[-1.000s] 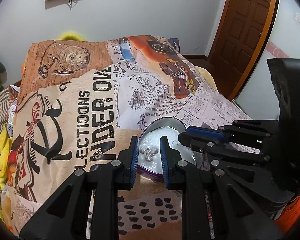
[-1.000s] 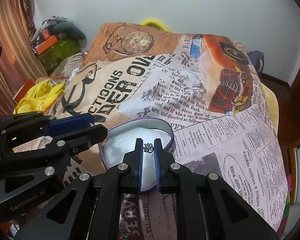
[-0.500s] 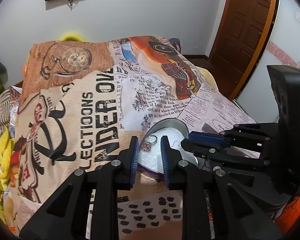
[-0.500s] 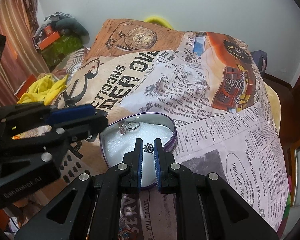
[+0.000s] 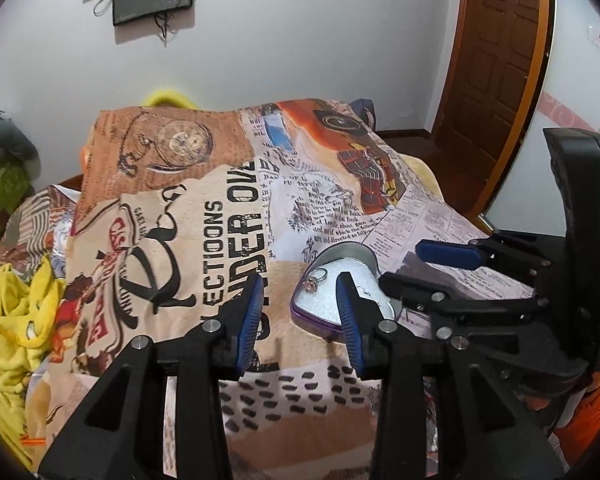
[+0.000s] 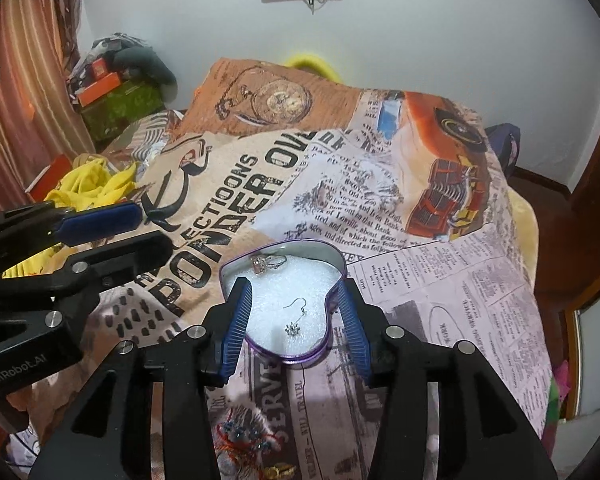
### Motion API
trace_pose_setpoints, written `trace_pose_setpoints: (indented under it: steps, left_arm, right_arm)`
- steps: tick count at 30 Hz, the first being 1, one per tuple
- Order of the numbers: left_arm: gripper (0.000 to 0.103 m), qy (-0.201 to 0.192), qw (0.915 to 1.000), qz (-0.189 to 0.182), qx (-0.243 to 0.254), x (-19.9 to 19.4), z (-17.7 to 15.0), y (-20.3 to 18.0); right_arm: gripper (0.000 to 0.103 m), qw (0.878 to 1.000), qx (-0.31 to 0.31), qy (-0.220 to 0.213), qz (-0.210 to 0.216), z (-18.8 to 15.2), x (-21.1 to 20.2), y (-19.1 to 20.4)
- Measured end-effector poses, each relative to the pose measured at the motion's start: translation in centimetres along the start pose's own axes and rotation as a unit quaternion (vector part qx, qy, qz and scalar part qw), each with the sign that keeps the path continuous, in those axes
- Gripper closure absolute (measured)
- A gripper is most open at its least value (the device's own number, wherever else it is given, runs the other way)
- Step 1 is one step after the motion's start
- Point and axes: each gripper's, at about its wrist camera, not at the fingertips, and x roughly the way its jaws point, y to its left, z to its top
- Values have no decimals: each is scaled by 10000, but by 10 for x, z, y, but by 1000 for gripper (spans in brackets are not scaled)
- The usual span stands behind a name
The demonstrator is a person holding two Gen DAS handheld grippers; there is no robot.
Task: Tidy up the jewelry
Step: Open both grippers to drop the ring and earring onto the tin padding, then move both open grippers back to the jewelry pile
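Both pairs of jaws stand wide apart and hold nothing. Between the blue ribbed pads of the right gripper (image 6: 296,322) lies a small earring (image 6: 293,327), a thin wire hook with a sparkling star-shaped drop, resting on white foam. Just beyond it, toward the far lobe of the same box, sits a ring (image 6: 266,262) with a pale stone, its band lying flat. Both pieces rest inside a heart-shaped tin (image 6: 332,300) with bright metal walls and a purple rim, which spans nearly the whole gap of the right jaws.

The left gripper (image 5: 300,314) hovers beside the tin, its right pad over the near rim, its left pad over bare blanket (image 5: 204,240).

So two pieces appear to be put away. More seems left: below the right jaws, near the bottom edge, a tangle of blue-beaded jewelry (image 6: 246,436) and a gold-coloured piece (image 6: 280,470) lie loose on the bed.

The blanket is soft, fleecy cloth printed with newsprint, a pocket watch and an orange car, and it rumples under the tin, so the tin may sit slightly tilted.
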Motion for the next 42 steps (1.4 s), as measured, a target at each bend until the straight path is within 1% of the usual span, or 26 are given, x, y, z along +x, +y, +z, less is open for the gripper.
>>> trace_pose_setpoints:
  steps: [8, 11, 13, 15, 21, 27, 33, 42]
  left_arm:
    - [65, -124, 9999, 20, -13, -29, -8, -10]
    - [59, -153, 9999, 22, -14, -39, -12, -15]
    - [50, -173, 9998, 25, -7, -45, -15, -19]
    - [47, -178, 9998, 43, 45, -50, -20, -25]
    - [45, -34, 10000, -39, 57, -57, -35, -33]
    - [45, 303, 9994, -182, 11, -50, -55, -38]
    - [45, 599, 9979, -259, 1, -41, -73, -41]
    - [45, 887, 9950, -444, 61, -23, -88, -52]
  right_arm:
    - [61, 9995, 56, -278, -129, -6, -38, 3]
    - [60, 9991, 84, -362, -187, -11, -51, 4]
    - [60, 9988, 99, -409, -229, -16, -58, 4]
    - [59, 9986, 88, -433, -285, -20, -64, 4]
    - [58, 9982, 32, -426, -429, -37, -79, 4]
    - [58, 9975, -33, -321, -621, -55, -84, 2]
    - [58, 9977, -24, -99, -677, -75, -81, 0]
    - [58, 9965, 96, 369, -738, -106, -64, -8]
